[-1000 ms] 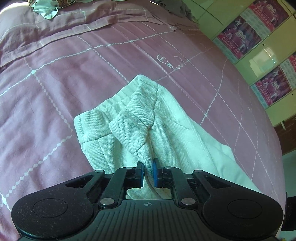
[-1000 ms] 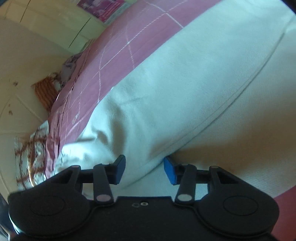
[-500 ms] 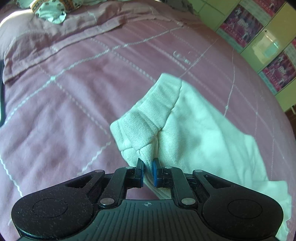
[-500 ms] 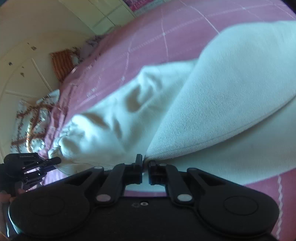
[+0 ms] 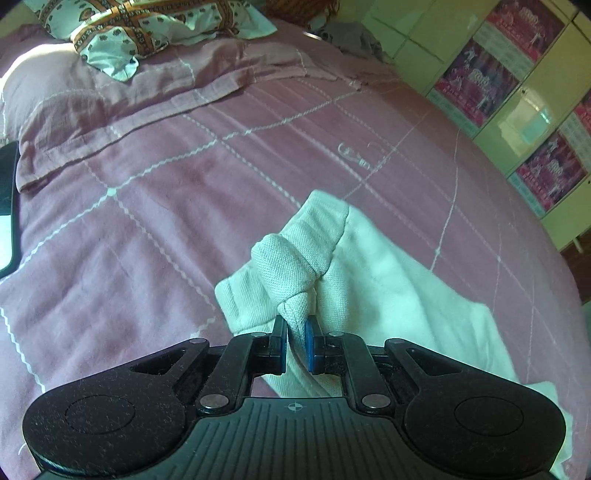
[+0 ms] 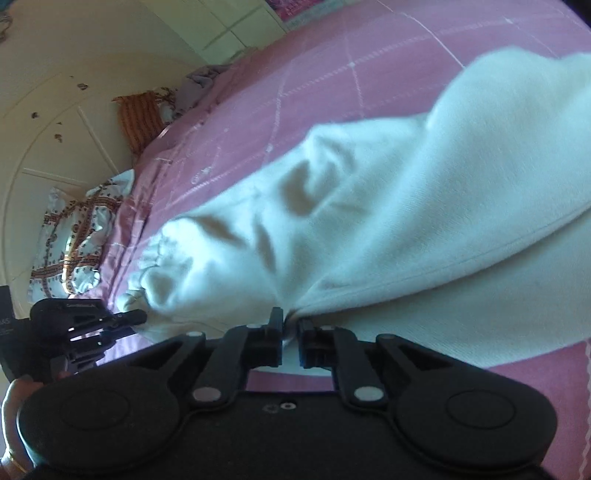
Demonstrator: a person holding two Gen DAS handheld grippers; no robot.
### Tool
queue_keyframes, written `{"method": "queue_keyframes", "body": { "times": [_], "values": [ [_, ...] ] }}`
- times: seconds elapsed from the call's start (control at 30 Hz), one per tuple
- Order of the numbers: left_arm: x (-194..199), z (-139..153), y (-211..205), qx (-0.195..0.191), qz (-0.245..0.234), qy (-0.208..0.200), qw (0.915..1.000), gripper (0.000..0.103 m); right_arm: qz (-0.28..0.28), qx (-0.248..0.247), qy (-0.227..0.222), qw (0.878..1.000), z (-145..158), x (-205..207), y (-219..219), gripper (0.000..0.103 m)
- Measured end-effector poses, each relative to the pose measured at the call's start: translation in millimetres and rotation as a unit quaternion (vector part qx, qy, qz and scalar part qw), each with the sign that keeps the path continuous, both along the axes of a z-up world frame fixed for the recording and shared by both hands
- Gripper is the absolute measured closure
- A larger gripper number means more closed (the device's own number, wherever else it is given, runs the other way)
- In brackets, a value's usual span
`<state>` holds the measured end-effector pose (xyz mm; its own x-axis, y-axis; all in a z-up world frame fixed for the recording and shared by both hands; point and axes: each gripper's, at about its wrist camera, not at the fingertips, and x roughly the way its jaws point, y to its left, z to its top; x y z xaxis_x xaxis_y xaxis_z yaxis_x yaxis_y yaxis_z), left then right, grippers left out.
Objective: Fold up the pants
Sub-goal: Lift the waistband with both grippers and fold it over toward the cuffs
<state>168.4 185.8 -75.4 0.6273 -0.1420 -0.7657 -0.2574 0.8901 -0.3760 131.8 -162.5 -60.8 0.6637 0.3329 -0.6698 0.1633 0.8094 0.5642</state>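
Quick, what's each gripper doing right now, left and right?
Left gripper: closed on a bunched fold of the pants.
Right gripper: closed on the edge of the pants.

pants (image 5: 373, 266) on bed (image 5: 155, 206) | pillow (image 5: 122, 33) behind | cupboards (image 5: 517, 92) right

A pink checked bedspread (image 5: 155, 192) fills the scene, a patterned pillow (image 5: 122, 29) lies far left, and pale-green postered cupboards (image 5: 517, 96) stand right.
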Motion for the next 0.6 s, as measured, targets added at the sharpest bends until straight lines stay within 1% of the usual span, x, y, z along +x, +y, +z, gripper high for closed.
{"method": "queue_keyframes", "body": {
  "times": [0.03,0.07,0.13,0.17,0.2,0.27,0.3,0.33,0.37,0.4,0.43,0.47,0.53,0.57,0.6],
  "values": [
    [0,2,4,0.001,0.005,-0.005,1.0000,0.093,0.009,0.002,-0.010,1.000,7,0,3,0.096],
    [3,-1,8,0.000,0.007,0.000,1.0000,0.093,0.012,0.004,-0.015,1.000,11,1,5,0.096],
    [5,-17,8,0.009,0.007,0.026,0.9996,0.093,0.020,-0.013,-0.014,1.000,8,4,11,0.096],
    [4,-28,6,0.026,0.006,0.034,0.9991,0.093,0.024,-0.025,-0.001,0.999,0,6,13,0.096],
    [3,-35,4,0.033,0.004,0.036,0.9988,0.093,0.023,-0.027,0.016,0.999,-10,7,14,0.096],
    [2,-36,1,0.037,0.007,0.036,0.9986,0.093,0.026,-0.014,0.046,0.999,-26,9,15,0.096],
    [3,-34,0,0.039,0.006,0.036,0.9986,0.093,0.036,0.002,0.058,0.998,-31,10,15,0.096],
    [3,-30,-1,0.040,0.002,0.035,0.9986,0.093,0.029,0.014,0.057,0.998,-30,7,12,0.092],
    [3,-27,-2,0.044,-0.003,0.033,0.9985,0.093,0.011,0.026,0.051,0.998,-28,3,7,0.084],
    [2,-27,-2,0.048,-0.007,0.032,0.9983,0.093,-0.006,0.042,0.047,0.998,-26,1,0,0.071],
    [1,-26,-3,0.053,-0.012,0.031,0.9981,0.093,-0.024,0.054,0.044,0.997,-25,0,-8,0.065],
    [0,-27,-4,0.058,-0.016,0.030,0.9977,0.093,-0.040,0.057,0.045,0.997,-25,-1,-15,0.064],
    [-2,-28,-5,0.062,-0.017,0.029,0.9975,0.093,-0.068,0.052,0.051,0.995,-27,-3,-29,0.065],
    [-2,-28,-6,0.062,-0.016,0.029,0.9975,0.093,-0.083,0.050,0.054,0.994,-30,-5,-37,0.066],
    [-3,-29,-6,0.062,-0.016,0.029,0.9975,0.093,-0.100,0.051,0.057,0.992,-34,-5,-43,0.071]
  ]
}}
